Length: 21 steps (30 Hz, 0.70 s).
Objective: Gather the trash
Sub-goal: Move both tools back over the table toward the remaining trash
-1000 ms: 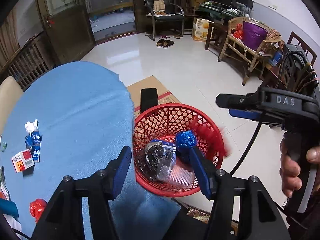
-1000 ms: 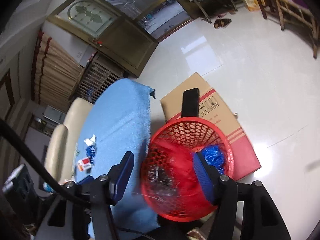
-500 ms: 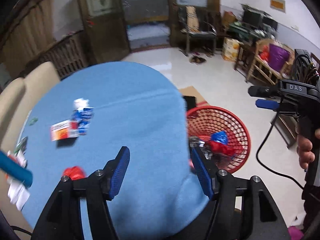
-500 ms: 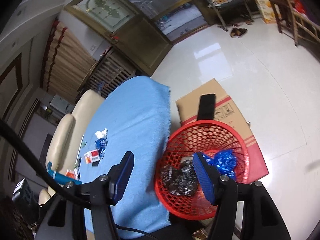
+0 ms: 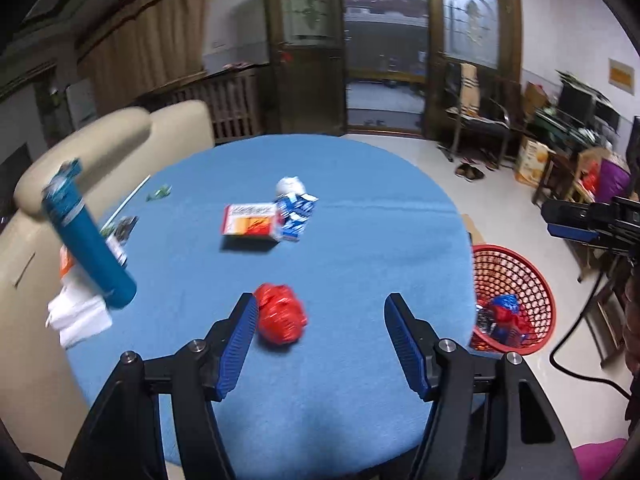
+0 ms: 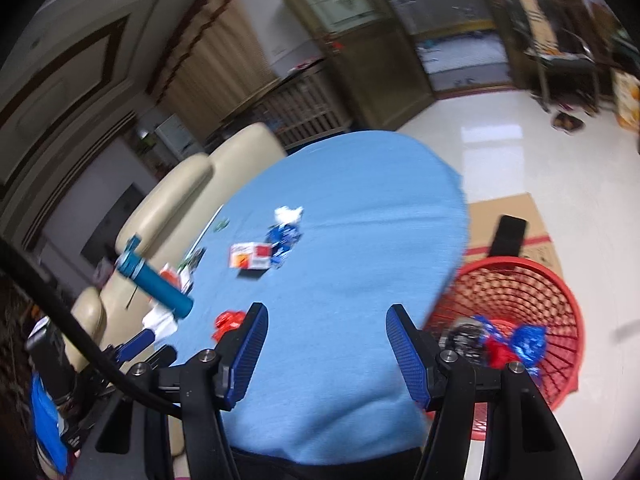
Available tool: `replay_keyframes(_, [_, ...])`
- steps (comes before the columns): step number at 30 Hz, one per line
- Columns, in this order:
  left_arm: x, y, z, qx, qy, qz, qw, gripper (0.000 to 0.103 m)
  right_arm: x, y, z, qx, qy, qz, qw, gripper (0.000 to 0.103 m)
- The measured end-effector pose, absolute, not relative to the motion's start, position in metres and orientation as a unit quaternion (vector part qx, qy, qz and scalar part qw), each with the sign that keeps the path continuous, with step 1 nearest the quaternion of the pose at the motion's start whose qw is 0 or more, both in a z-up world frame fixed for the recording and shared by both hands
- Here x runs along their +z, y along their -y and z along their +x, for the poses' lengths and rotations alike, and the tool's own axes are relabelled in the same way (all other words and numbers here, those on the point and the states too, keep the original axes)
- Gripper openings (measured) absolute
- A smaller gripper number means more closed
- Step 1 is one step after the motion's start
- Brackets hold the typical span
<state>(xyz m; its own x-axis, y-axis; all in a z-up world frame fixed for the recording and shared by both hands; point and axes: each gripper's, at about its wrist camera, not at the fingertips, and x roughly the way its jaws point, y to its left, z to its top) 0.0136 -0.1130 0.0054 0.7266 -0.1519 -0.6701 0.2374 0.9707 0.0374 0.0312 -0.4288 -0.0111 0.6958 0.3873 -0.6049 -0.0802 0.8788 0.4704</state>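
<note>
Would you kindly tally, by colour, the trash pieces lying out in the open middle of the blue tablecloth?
Red crumpled wrapper: 1
Red-and-white box: 1
Blue-and-white carton: 1
White crumpled tissue: 1
Total: 4

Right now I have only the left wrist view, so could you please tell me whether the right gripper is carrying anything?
Observer: No. The right gripper is open, with nothing between its fingers.
Operator: Thank you. The table hides part of the red basket from me; is anything just beyond it?
Observer: Yes. A black upright object stands at the far rim of the red basket, with a flat cardboard box on the floor there.
</note>
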Motion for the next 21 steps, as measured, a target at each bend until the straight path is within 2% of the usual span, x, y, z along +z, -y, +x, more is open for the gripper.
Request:
replay_keyframes(9, [-0.019,0.053,0.020,-0.054,-0.373,0.011,0.926,0.066,0.009,0.346,0.068,0.188,-0.362,0.153,0.900,0.066])
replay_keyframes(15, [-0.029,-0.010,0.018,0.026,-0.375,0.011,0.926,0.066,0.044,0.269,0.146,0.241,-0.326,0.151,0.902,0.066])
replay_keyframes(21, [-0.036,-0.081,0.003,0.122,-0.397,-0.015,0.909,0.066,0.056,0.195,0.218,0.275,-0.325,0.166,0.889,0.066])
